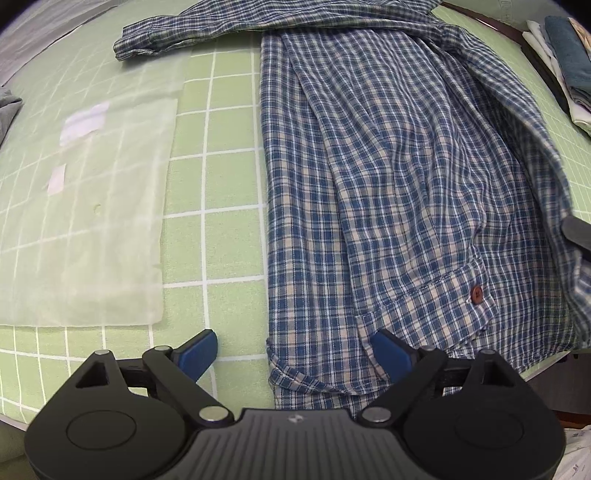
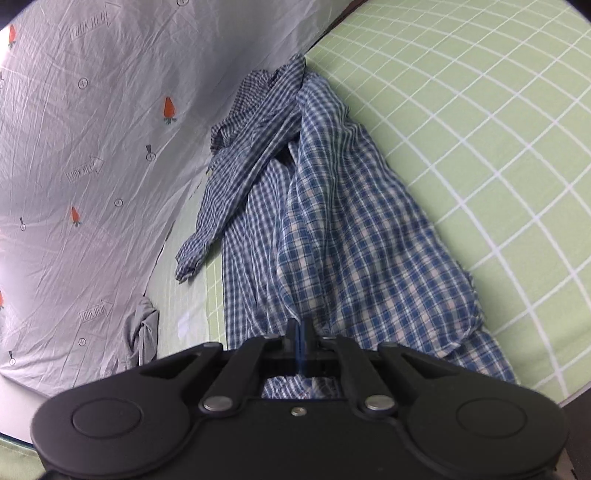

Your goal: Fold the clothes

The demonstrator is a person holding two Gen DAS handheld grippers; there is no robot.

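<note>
A blue and white checked shirt lies spread on a surface covered by a green cloth with a white grid, one sleeve stretched sideways across the far end. In the left wrist view the left gripper hangs above the near hem of the shirt with its jaws spread wide; one blue pad is over the bare green cloth, the other over the checked fabric, and neither pinches anything. A brown button shows on a flap of the shirt near the right pad. To the left of the shirt lies a pale, see-through sheet, flat on the cloth, and a stack of folded cloths sits at the far right edge. In the right wrist view the right gripper has its jaws pressed together on a fold of the shirt's edge, and the fabric rises in a bunched ridge from there toward the collar end. Beside the surface hangs a grey sheet printed with orange carrots, and a small grey garment lies crumpled next to it.
</note>
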